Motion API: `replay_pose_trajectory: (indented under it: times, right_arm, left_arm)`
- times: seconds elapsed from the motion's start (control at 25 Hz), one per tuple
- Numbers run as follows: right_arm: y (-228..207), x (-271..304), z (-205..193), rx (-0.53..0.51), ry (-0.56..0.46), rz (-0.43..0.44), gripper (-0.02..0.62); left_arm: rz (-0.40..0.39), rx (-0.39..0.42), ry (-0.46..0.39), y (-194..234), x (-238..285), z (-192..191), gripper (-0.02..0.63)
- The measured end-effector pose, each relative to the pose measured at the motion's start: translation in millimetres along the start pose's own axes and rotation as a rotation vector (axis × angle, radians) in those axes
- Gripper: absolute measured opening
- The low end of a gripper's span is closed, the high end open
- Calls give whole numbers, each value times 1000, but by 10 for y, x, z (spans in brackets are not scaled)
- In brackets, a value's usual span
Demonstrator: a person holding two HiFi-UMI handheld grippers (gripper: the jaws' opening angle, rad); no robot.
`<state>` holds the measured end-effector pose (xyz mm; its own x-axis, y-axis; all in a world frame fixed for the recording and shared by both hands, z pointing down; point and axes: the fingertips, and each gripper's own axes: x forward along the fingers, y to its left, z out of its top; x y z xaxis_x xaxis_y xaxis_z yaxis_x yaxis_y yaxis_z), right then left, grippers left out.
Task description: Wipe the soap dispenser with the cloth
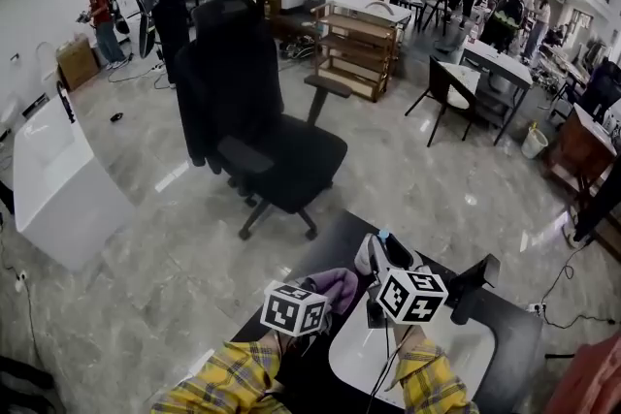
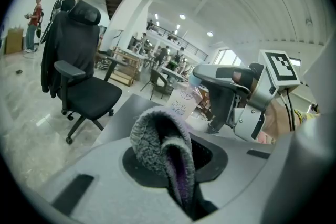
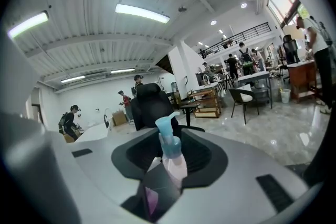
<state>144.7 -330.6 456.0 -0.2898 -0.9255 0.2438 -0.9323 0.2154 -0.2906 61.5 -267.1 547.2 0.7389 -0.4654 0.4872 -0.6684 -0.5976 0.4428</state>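
My right hand-held gripper (image 3: 164, 182) is clamped on the soap dispenser (image 3: 171, 159), gripping the lower body and leaving the blue pump head free above the jaws. The bottle hangs in the air over the black bench (image 1: 511, 336), tilted away from me rather than standing on anything. My left hand-held gripper (image 2: 176, 178) is clenched on the cloth (image 2: 157, 141), which bulges out of the jaws in 1 thick fold just beside the bottle. I cannot tell from these views whether the 2 touch.

I judge the dispenser to be light, stiff plastic with a smooth, printed skin that could twist or slide between the pads under a hard sideways wipe. The body is the right place to hold it. The pump looks movable and narrow, so pressure there might depress it or lever the bottle loose.

The cloth looks fluffy, limp and grippy, grey outside and purple inside. Pinched at its gathered middle, it offers a rounded pad that should mould round the bottle with little force.
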Motion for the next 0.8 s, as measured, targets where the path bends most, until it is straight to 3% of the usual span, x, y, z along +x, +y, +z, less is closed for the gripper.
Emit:
replay_pose_trajectory:
  times: [0.12, 0.32, 0.6, 0.8]
  right_arm:
    - [47, -85, 73, -51, -7, 90, 129]
    - [-22, -205, 167, -221, -42, 286, 167]
    - [128, -29, -28, -364, 125, 554, 207]
    - [89, 60, -88, -390, 211, 622, 207]
  left_arm:
    - [0, -3, -15, -6, -92, 36, 57]
    - [-22, -59, -30, 11, -195, 21, 57]
    - [-37, -76, -27, 26, -200, -54, 57]
    - [-47, -56, -38, 23, -190, 16, 57]
